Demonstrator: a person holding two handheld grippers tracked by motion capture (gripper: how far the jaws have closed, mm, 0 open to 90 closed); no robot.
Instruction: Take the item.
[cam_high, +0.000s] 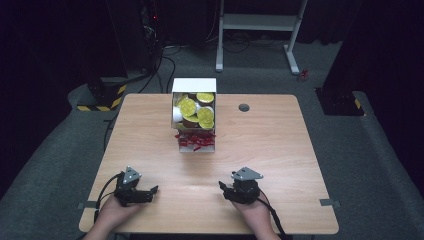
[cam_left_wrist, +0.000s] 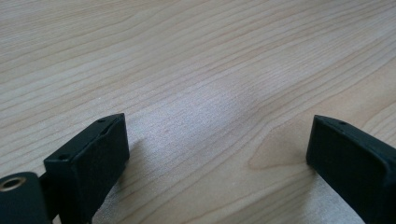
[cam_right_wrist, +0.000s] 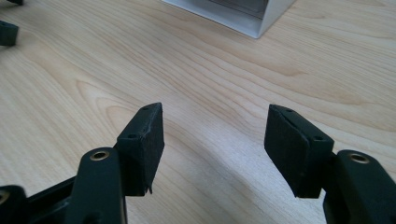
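Both grippers rest on the worktop (cam_high: 150, 135) near its 6 o'clock edge, jaws apart and empty, likely a ready pose. The left gripper (cam_high: 154, 190) sits at 7 o'clock, the right gripper (cam_high: 223, 188) at 5 o'clock. The white box (cam_high: 194, 116) of gold-lidded cups (cam_high: 188, 106) and red shreds (cam_high: 196, 140) stands toward 12 o'clock, well apart. The right gripper view adds the box's near corner (cam_right_wrist: 254, 18); the left gripper view shows bare wood.

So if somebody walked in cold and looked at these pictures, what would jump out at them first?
Most likely the white box at the table's far middle, full of round yellow-topped cups with red shreds at its near end. Next, the left gripper and right gripper, both open and empty, resting near the front edge.
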